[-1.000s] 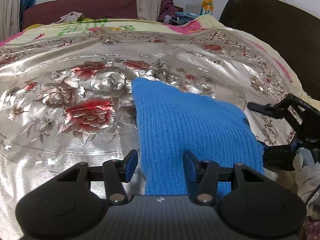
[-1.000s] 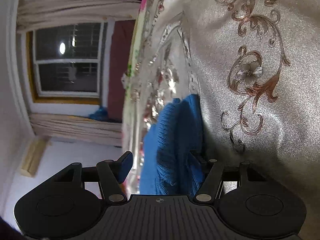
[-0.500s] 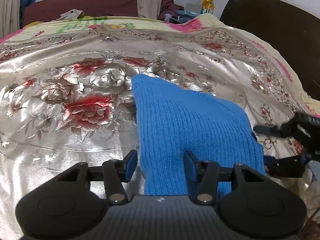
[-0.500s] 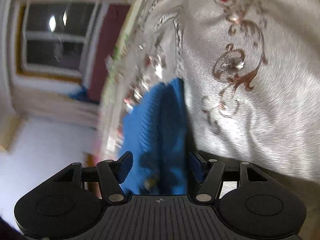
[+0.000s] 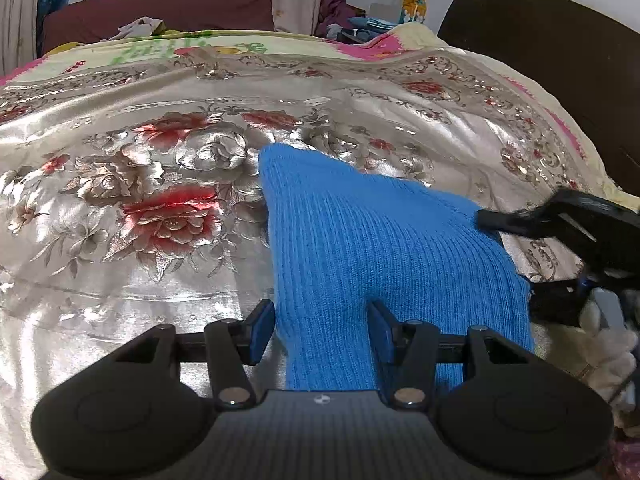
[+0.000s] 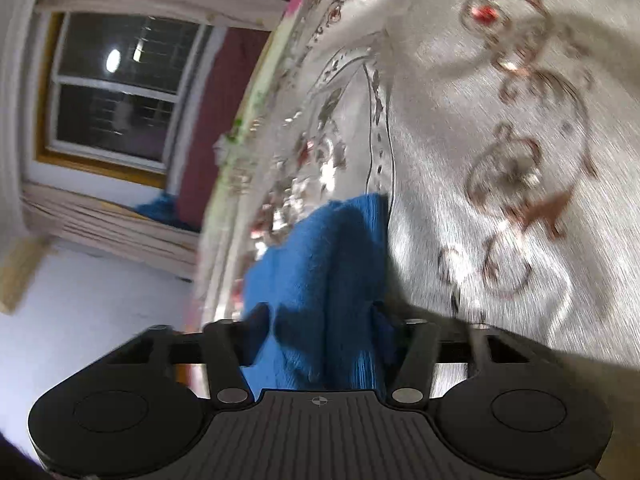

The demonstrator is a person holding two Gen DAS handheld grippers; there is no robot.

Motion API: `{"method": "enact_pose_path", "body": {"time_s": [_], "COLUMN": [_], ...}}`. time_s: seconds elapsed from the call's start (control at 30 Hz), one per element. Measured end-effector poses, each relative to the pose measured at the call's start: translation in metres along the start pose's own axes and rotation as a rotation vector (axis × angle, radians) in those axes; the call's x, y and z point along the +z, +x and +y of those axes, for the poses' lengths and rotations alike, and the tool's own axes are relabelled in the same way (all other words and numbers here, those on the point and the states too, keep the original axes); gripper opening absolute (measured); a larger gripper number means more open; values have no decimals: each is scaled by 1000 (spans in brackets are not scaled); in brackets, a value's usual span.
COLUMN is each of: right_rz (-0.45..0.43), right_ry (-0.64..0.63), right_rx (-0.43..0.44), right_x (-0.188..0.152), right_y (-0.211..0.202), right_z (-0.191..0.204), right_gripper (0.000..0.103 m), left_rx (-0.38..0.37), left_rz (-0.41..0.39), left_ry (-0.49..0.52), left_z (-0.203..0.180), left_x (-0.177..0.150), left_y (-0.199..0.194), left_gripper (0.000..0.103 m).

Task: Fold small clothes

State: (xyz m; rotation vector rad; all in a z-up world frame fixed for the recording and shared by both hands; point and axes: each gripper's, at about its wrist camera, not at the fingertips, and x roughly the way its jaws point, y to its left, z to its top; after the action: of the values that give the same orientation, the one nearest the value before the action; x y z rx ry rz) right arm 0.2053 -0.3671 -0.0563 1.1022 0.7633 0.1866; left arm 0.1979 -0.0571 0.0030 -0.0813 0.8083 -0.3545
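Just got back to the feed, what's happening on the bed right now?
A person is folding a blue knitted garment on the floral bedspread with two handheld claws. The left claw has the garment's near edge between its fingers. The right claw sits at the garment's right side and has just been closing on a bunch of the knit. The fold is not done yet.

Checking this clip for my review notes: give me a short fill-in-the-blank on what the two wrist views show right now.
1. The knitted garment lying on the bed is coloured ____.
2. The bedspread under it is silvery with red ____ printed on it.
3. In the left wrist view, the other hand-held gripper reaches the garment from the picture's ____ side.
4. The right wrist view shows a ____ with dark panes behind the bed.

Missing words: blue; flowers; right; window
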Motion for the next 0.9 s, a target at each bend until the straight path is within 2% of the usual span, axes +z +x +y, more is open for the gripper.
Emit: {"method": "enact_pose_path", "body": {"time_s": [0.13,0.27,0.33,0.43,0.57,0.63,0.8,0.9], "right_rz": [-52,-88,-88,-35,-20,-24,-54,-31], "right_ry": [-203,-354,-355,-353,-333,-365,-423,-523], "right_rx": [-64,-47,-65,-203,-191,-188,-198,-215], "right_x": [-6,-13,-13,-9,-5,-6,-24,-46], "right_y": [4,3,7,31,28,20,-10,-23], "right_z": [45,80,75,56,55,63,71,81], "right_gripper": [22,21,21,21,24,26,27,28], "left_rx": [2,14,18,26,29,30,46,60], "left_rz": [-15,-53,-43,8,10,4,-22,-21], "left_ry": [2,-5,-11,1,20,17,8,-8], "left_z": [-1,1,2,1,-3,-1,5,9], "left_x": [0,-2,-4,-9,-11,-10,-8,-9], "left_y": [-3,-9,-7,1,-3,-8,-21,-22], "left_gripper": [55,55,55,57,57,57,57,57]}}
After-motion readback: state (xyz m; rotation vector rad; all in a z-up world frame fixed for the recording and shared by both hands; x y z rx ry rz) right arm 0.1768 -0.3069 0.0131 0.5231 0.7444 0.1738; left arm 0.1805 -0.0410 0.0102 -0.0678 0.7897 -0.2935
